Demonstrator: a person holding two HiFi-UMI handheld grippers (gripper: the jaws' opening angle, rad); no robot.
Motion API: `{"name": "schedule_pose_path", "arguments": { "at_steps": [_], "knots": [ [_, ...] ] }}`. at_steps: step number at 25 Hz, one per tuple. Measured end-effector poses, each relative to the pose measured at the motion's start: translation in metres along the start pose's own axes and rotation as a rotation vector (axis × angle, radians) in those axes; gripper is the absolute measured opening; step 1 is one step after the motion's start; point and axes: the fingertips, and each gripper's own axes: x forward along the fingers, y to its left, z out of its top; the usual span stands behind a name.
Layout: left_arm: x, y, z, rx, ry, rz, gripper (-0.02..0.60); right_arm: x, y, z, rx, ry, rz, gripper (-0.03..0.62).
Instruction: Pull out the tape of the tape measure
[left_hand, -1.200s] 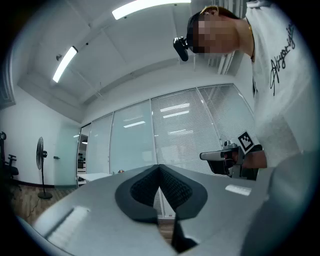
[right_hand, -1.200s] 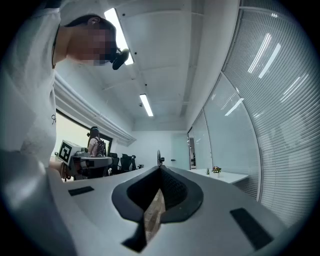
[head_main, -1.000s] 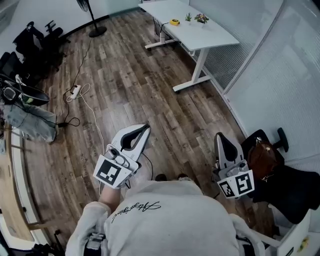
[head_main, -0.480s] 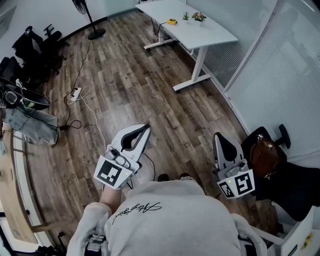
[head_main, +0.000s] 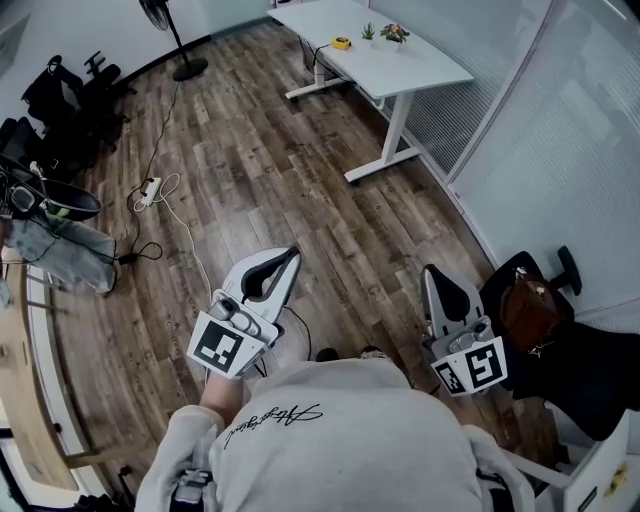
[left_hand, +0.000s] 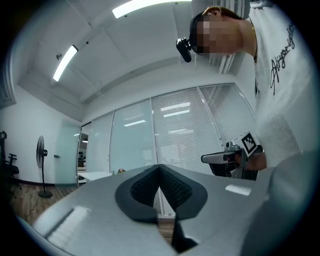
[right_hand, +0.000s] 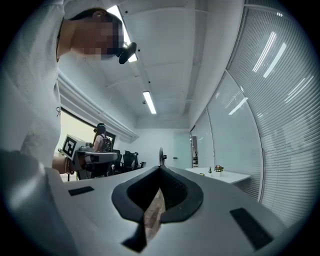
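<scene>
Left claw (head_main: 288, 255): closed, empty.
Right claw (head_main: 432, 272): closed, empty.
Tape measure (head_main: 342, 43): on table (head_main: 425, 68), far ahead of both claws.

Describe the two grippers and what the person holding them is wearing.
The left gripper and the right gripper are both pale grey and taper to a point. Black textured pads line the inside of the jaws. Each gripper carries a white cube printed with black square markers. The person wears a light grey sweatshirt with black script lettering.

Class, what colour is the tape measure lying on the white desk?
The tape measure is yellow, though small and far off. The head view shows it best.
</scene>
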Motion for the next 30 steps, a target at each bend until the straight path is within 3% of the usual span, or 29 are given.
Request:
{"name": "schedule_pose_path", "arguments": {
  "at_steps": [12, 18, 23, 25, 26, 27, 28, 30],
  "knots": [
    [-0.01, 0.002, -0.009, -0.017, 0.018, 0.012, -0.002, 0.007, 0.006, -0.008, -0.008, 0.012, -0.009, 0.003],
    [-0.012, 0.006, -0.006, -0.068, 0.001, 0.024, -0.001, 0.01, 0.011, -0.012, 0.011, 0.02, 0.007, 0.003],
    [-0.014, 0.004, -0.01, -0.073, 0.01, 0.015, 0.004, 0.01, 0.013, -0.015, 0.043, 0.015, 0.011, 0.04],
    [-0.014, 0.007, -0.01, -0.087, 0.006, 0.031, 0.081, 0.011, 0.009, -0.016, 0.067, 0.014, -0.009, 0.079],
    [-0.015, 0.009, -0.01, -0.096, 0.006, 0.038, 0.168, 0.011, 0.005, -0.018, 0.084, 0.015, -0.026, 0.119],
    [-0.015, 0.012, -0.011, -0.104, 0.007, 0.045, 0.267, 0.012, 0.001, -0.019, 0.102, 0.016, -0.047, 0.183],
    [-0.015, 0.015, -0.012, -0.112, 0.007, 0.053, 0.321, 0.012, -0.003, -0.02, 0.12, 0.015, -0.07, 0.26],
    [-0.016, 0.02, -0.011, -0.114, 0.007, 0.077, 0.376, 0.012, -0.011, -0.021, 0.148, 0.01, -0.113, 0.328]
  ]
}}
